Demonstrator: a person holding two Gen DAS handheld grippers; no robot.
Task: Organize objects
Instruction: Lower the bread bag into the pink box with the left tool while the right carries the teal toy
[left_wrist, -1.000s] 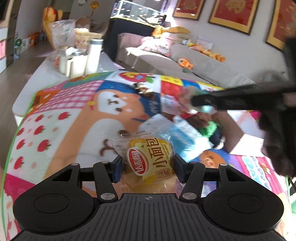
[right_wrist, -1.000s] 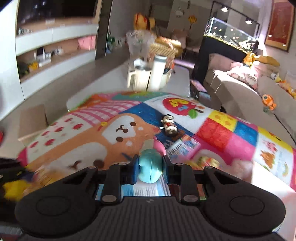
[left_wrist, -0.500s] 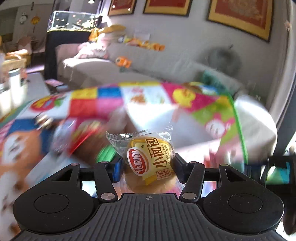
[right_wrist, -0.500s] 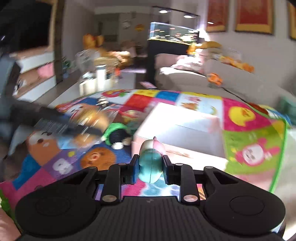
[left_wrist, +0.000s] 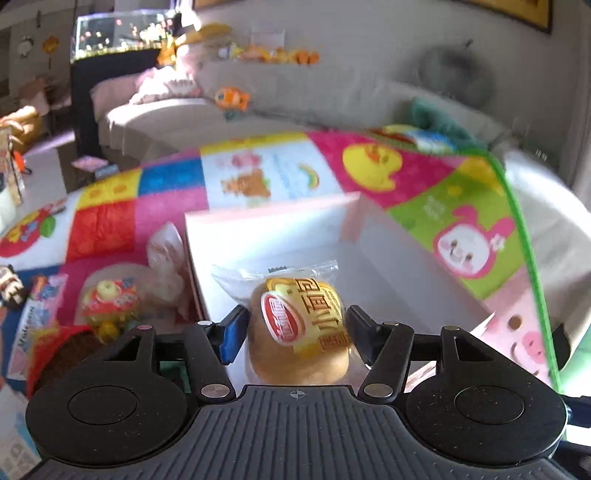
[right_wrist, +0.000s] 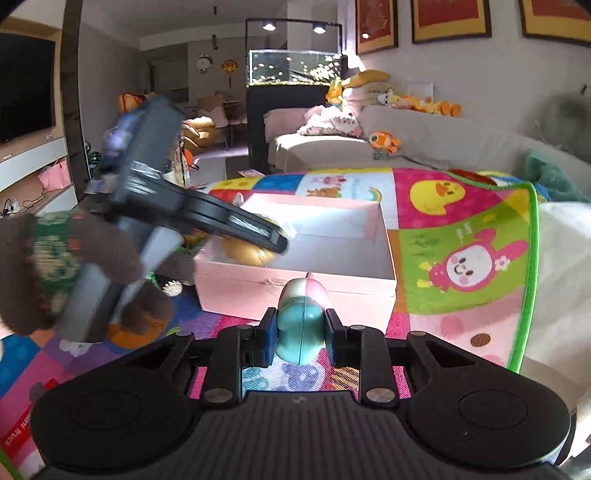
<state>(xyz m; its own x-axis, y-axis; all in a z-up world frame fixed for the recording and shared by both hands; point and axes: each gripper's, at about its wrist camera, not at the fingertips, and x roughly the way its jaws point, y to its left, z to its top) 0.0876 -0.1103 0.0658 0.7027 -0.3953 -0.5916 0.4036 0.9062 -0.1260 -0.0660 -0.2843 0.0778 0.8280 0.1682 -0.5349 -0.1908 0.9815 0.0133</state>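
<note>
My left gripper (left_wrist: 295, 326) is shut on a wrapped small bun in a yellow and clear packet (left_wrist: 299, 325) and holds it over the near left part of the open pink box (left_wrist: 369, 236). In the right wrist view the left gripper (right_wrist: 275, 240) reaches into the pink box (right_wrist: 295, 284) from the left with the bun (right_wrist: 245, 251) under it. My right gripper (right_wrist: 300, 330) is shut on a teal and pink egg-shaped toy (right_wrist: 301, 325), held just in front of the box's near wall, above the colourful play mat (right_wrist: 461, 229).
Left of the box on the mat lie a jelly cup with fruit print (left_wrist: 109, 302), a crumpled clear bag (left_wrist: 168, 262), a snack packet (left_wrist: 38, 310) and a red-rimmed brown item (left_wrist: 61, 354). A grey sofa with plush toys (right_wrist: 406, 122) stands behind the mat.
Both grippers have swung right from the bear-print end of the mat to the pink box, each still holding its object. The left gripper now holds the bun inside the box opening.
</note>
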